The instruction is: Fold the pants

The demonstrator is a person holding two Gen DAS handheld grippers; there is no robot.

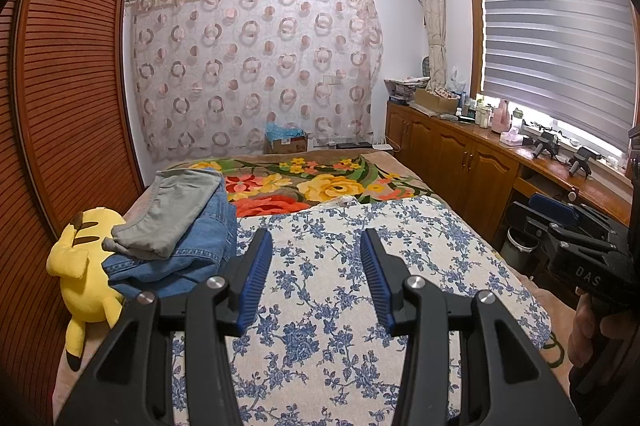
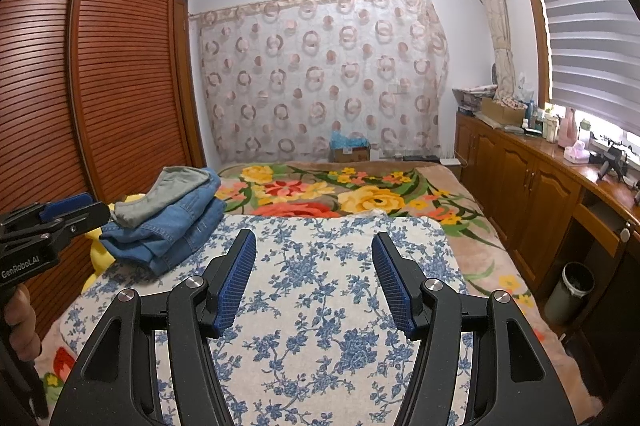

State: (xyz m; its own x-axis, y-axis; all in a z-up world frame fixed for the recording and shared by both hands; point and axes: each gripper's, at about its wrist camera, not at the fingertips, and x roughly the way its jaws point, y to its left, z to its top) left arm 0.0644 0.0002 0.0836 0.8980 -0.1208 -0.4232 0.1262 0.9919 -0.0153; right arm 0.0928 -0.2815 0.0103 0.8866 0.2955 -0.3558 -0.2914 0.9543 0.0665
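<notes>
**Bedroom, both tools idle over the bed**

Bedroom walls, a slatted wardrobe [image 1: 76, 73] and a patterned curtain [image 2: 320, 77] frame what we see; nearest to us are the tools. Our left gripper [image 1: 316, 262] stands with its jaws moderately apart and nothing between them. Our right gripper [image 2: 314, 262] has its jaws somewhat wider, also empty. Both hang above the blue-flowered cloth [image 1: 360, 286] that covers the near part of the bed [image 2: 472, 250], touching nothing.

Further out, at the left of each frame, lies a pile of garments: grey pants [image 1: 176, 214] on top of denim pants [image 2: 176, 230], both already doubled over. A yellow plush toy [image 1: 86, 266] leans against the pile at the far left of the left wrist view. No loose garment is spread on the flowered cloth.

We judge the grey pair soft and light, likely to sag and slip from a shallow pinch. The denim looks thicker, heavier and stiffer, holding its creases. For either, we would take the waistband or a seamed hem, where the layers bunch and give the pads something firm.
</notes>
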